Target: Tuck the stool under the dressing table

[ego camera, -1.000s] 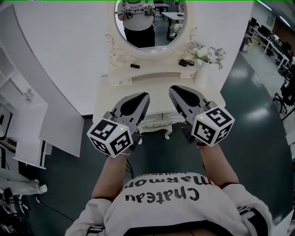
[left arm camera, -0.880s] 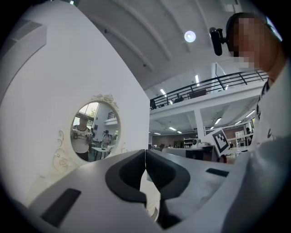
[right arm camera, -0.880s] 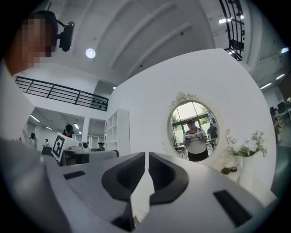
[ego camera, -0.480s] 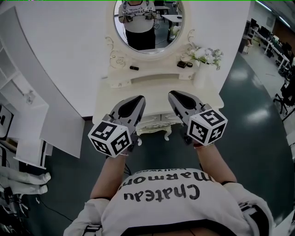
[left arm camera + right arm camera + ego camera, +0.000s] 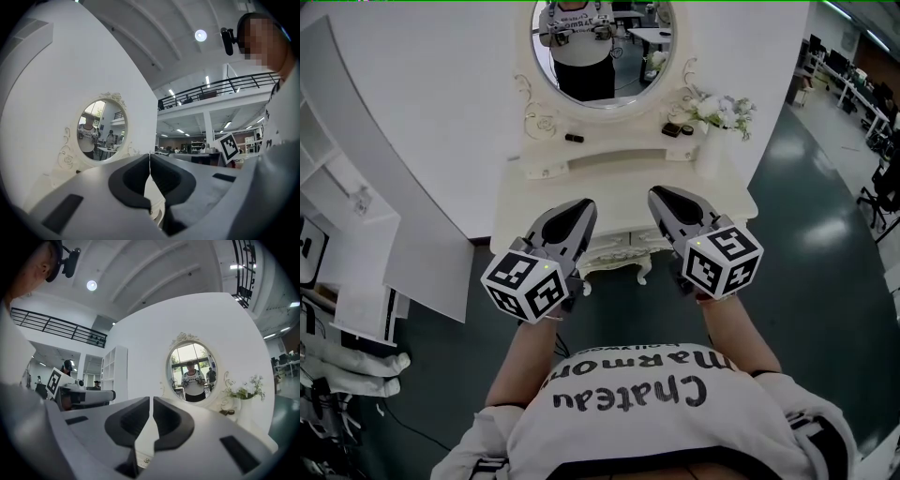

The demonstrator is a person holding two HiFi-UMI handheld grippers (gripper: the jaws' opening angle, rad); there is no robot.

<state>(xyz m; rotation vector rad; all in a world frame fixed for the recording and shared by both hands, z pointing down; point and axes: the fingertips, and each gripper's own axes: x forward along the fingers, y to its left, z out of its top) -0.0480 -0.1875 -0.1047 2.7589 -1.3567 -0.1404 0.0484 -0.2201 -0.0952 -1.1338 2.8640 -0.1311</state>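
Both grippers are level in front of me over the front edge of the cream dressing table (image 5: 514, 202). The left gripper (image 5: 582, 206) has its jaws clenched, tips touching, nothing in them. The right gripper (image 5: 662, 193) has its jaws closed to a hairline slit, also empty. Neither one touches anything. The stool (image 5: 617, 256) shows only as a carved cream edge and one curled leg poking out from under the table's front edge, between the two grippers and below them; the rest is hidden under the top. At the back of the table is an oval mirror (image 5: 602, 47) with my reflection in it, white flowers (image 5: 719, 110) to its right, and two small dark items on the raised shelf – can't tell what they are.
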